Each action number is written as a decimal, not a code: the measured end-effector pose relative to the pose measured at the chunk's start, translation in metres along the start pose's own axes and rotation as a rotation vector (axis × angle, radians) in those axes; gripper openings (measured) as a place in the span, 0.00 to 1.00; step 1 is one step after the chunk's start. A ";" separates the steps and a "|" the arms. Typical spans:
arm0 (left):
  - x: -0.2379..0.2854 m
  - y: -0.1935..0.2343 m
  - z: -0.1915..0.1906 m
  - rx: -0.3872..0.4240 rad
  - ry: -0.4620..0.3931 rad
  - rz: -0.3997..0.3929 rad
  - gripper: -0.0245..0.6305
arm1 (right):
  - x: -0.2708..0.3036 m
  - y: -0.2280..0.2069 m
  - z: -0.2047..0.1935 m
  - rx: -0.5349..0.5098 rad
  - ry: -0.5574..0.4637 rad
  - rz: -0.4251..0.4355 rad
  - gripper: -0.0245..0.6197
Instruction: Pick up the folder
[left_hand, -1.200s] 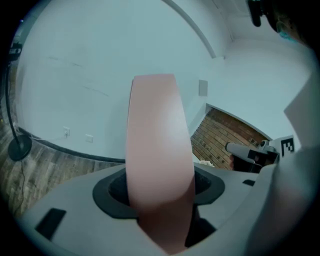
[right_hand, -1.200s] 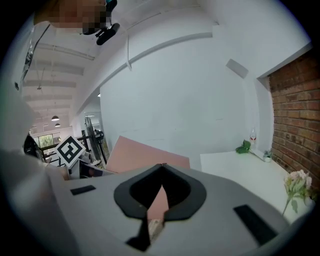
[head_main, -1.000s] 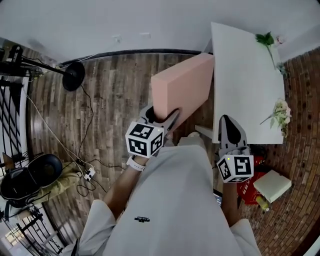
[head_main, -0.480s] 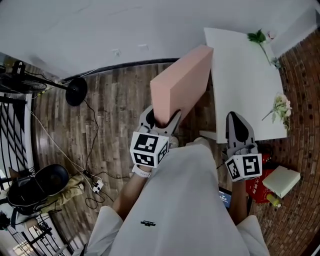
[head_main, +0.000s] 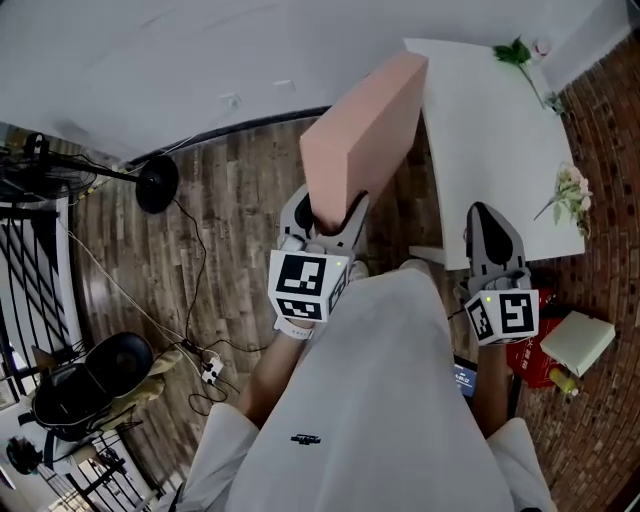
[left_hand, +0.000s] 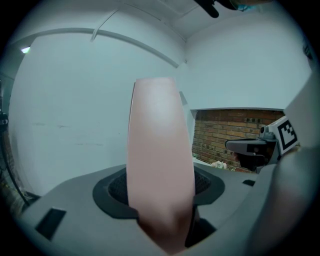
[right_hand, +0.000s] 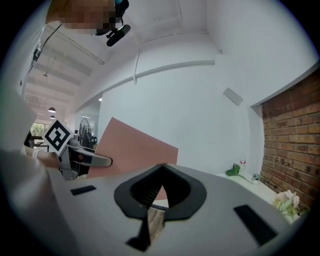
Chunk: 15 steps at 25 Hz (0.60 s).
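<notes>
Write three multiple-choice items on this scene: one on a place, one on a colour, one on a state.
1. Where is the folder?
A. flat on the white table
B. in the left tongs, held above the floor
C. lying on a chair

2. What colour is the folder?
A. blue
B. green
C. pink

3. How do the right tongs stand?
A. shut on the folder
B. shut with nothing in them
C. wide open around a flower

Answers:
1 B: the left gripper view shows the pads pressed on the folder's lower end, and the head view shows wood planks under it.
2 C: it reads pink in every view.
3 B: the right gripper view shows the tips meeting, with nothing gripped.
</notes>
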<state>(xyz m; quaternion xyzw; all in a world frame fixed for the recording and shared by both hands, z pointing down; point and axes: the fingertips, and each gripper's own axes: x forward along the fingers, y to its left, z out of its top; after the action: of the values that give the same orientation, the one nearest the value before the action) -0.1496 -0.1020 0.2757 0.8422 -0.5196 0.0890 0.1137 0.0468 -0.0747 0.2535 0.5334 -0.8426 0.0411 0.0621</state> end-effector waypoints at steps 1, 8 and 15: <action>-0.001 0.000 0.002 0.000 -0.008 0.003 0.48 | 0.000 0.001 0.000 0.004 0.003 0.007 0.04; -0.006 -0.004 0.003 0.005 -0.021 0.001 0.48 | -0.001 0.002 0.003 0.003 0.003 0.022 0.04; -0.012 -0.006 0.003 -0.008 -0.037 -0.003 0.48 | -0.003 0.003 0.010 -0.013 -0.005 0.027 0.04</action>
<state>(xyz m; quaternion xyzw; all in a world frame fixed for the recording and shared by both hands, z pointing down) -0.1489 -0.0901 0.2693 0.8439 -0.5208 0.0711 0.1074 0.0448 -0.0723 0.2427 0.5215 -0.8502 0.0352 0.0631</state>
